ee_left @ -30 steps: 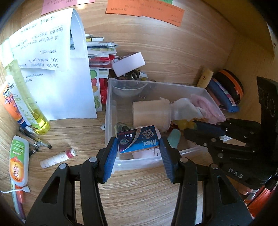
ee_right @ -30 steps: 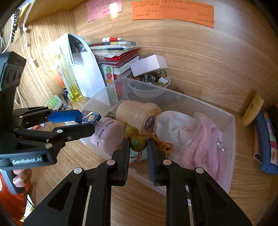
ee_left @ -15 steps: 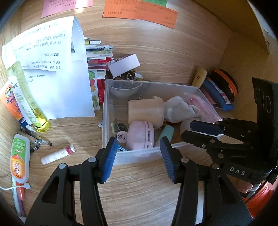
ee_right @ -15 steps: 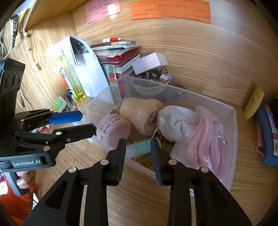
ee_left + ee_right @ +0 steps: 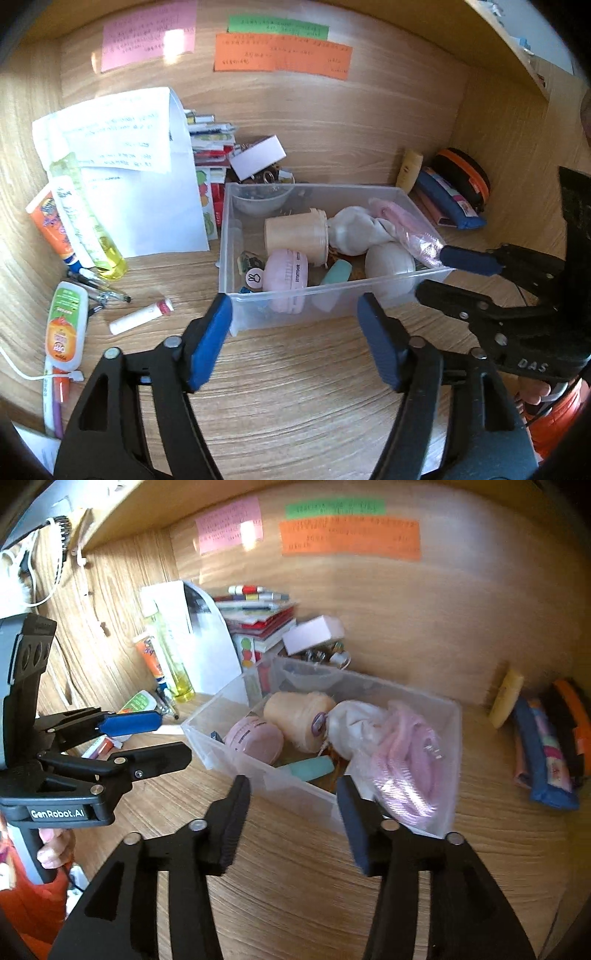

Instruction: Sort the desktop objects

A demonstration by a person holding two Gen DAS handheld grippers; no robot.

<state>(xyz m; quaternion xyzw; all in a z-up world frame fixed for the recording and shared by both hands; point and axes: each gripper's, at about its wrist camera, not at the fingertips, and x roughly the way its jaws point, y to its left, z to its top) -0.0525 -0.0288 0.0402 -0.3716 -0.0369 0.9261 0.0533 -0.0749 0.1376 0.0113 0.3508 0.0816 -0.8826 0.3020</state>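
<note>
A clear plastic bin [image 5: 332, 295] [image 5: 448, 716] stands on the wooden desk. It holds a pink round case [image 5: 286, 269] [image 5: 255, 738], a beige jar [image 5: 295, 232] [image 5: 295, 712], a white cloth bundle [image 5: 351, 230], a pink coiled cable [image 5: 406, 760], a teal tube [image 5: 336, 271] and a white round thing [image 5: 389, 258]. My left gripper [image 5: 293, 321] is open and empty, just in front of the bin; it also shows in the right wrist view [image 5: 162, 738]. My right gripper [image 5: 293, 801] is open and empty at the bin's near wall; it also shows in the left wrist view [image 5: 439, 269].
Left of the bin lie a white lip balm stick [image 5: 140, 317], pens [image 5: 99, 291], a green-orange tube [image 5: 66, 328], an orange tube [image 5: 50, 225] and a yellow bottle [image 5: 88, 225]. A paper sheet [image 5: 140, 177] and books [image 5: 210, 147] stand behind. Pouches [image 5: 450, 199] lie at the right.
Both grippers let go of what they held into the bin, opened wide, and pulled back from the bin toward the desk's front.
</note>
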